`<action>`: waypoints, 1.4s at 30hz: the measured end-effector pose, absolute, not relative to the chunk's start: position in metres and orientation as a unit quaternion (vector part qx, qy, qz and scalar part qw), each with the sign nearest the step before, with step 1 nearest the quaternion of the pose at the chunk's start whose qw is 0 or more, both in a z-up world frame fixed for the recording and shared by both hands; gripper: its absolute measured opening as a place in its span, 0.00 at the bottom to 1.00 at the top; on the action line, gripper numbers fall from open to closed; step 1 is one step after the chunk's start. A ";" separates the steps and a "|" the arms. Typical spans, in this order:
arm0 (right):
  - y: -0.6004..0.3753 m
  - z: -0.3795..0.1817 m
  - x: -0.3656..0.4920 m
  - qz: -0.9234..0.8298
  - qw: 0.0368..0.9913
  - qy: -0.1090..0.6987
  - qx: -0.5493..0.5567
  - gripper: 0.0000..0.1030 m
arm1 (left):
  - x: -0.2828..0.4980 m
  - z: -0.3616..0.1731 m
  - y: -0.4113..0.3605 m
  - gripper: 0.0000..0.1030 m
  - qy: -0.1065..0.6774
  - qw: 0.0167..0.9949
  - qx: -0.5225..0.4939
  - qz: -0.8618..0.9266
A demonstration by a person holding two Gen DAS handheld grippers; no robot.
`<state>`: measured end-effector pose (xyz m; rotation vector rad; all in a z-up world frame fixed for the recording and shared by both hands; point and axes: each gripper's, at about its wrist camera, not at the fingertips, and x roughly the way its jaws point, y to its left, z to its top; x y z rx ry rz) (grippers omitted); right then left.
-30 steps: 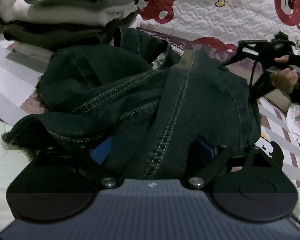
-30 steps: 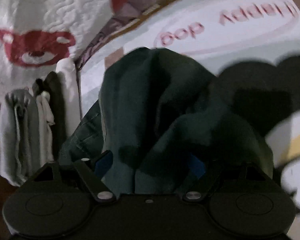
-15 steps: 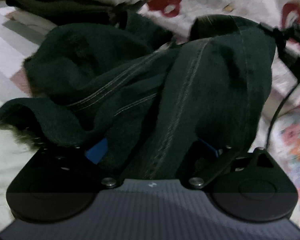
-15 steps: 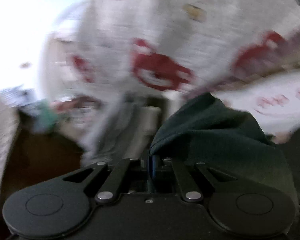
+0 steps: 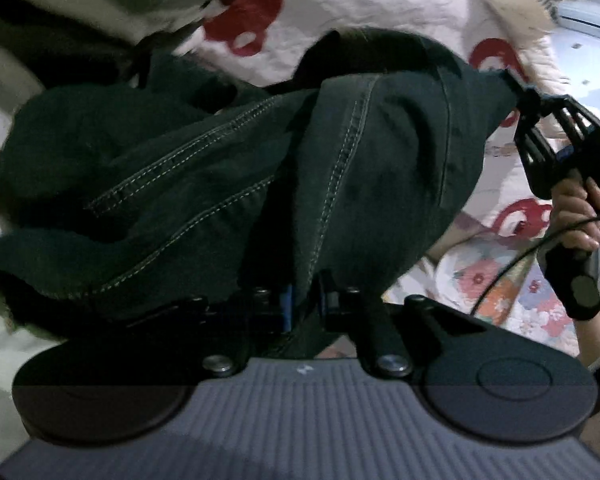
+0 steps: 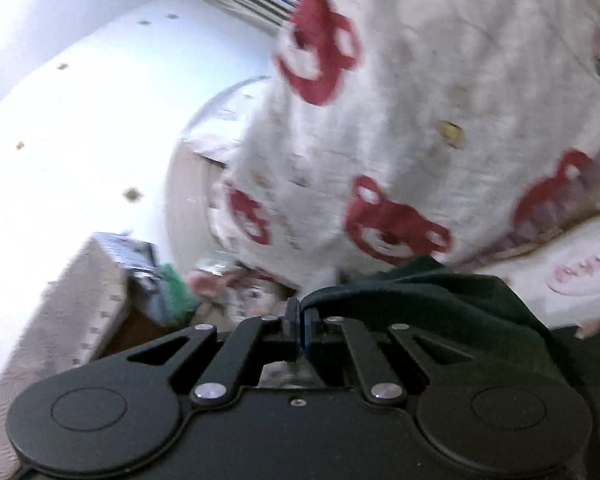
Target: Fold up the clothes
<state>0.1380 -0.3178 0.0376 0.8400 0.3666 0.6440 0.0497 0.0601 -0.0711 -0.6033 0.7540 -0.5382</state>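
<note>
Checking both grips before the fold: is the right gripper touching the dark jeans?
Touching. The left wrist view shows the right gripper pinching a corner of the dark jeans, lifted taut; its own view shows cloth between its shut pads.

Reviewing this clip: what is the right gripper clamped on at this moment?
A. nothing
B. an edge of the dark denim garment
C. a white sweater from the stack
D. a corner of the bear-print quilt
B: the right gripper has its pads pressed together on a fold of the dark denim garment, pulled taut.
</note>
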 end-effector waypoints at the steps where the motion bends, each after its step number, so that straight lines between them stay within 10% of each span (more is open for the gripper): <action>1: -0.317 0.044 0.131 0.318 0.847 0.167 0.392 0.04 | 0.048 -0.067 0.059 0.11 0.355 0.854 -0.281 -0.257; 12: -0.345 -0.074 0.048 0.170 0.862 0.395 0.270 0.04 | 0.061 -0.078 0.069 0.13 0.390 0.843 -0.285 -0.236; 20: -0.335 -0.071 0.077 0.169 0.838 0.477 0.206 0.08 | 0.068 -0.094 0.059 0.41 0.421 0.820 -0.295 -0.250; 23: -0.357 -0.036 0.092 0.120 0.861 0.466 0.165 0.26 | 0.067 -0.095 0.053 0.48 0.425 0.814 -0.292 -0.266; 25: -0.368 -0.015 0.102 0.077 0.882 0.441 0.149 0.59 | 0.067 -0.097 0.048 0.51 0.431 0.810 -0.288 -0.274; 30: -0.353 -0.018 0.168 0.084 0.871 0.466 0.127 0.60 | 0.066 -0.104 0.037 0.60 0.446 0.809 -0.266 -0.276; 34: -0.331 -0.032 0.220 0.096 0.857 0.481 0.161 0.59 | 0.059 -0.097 0.026 0.09 0.438 0.830 -0.208 -0.275; 42: -0.281 -0.045 0.305 0.068 0.852 0.510 0.091 0.59 | 0.059 -0.104 0.034 0.10 0.439 0.826 -0.224 -0.273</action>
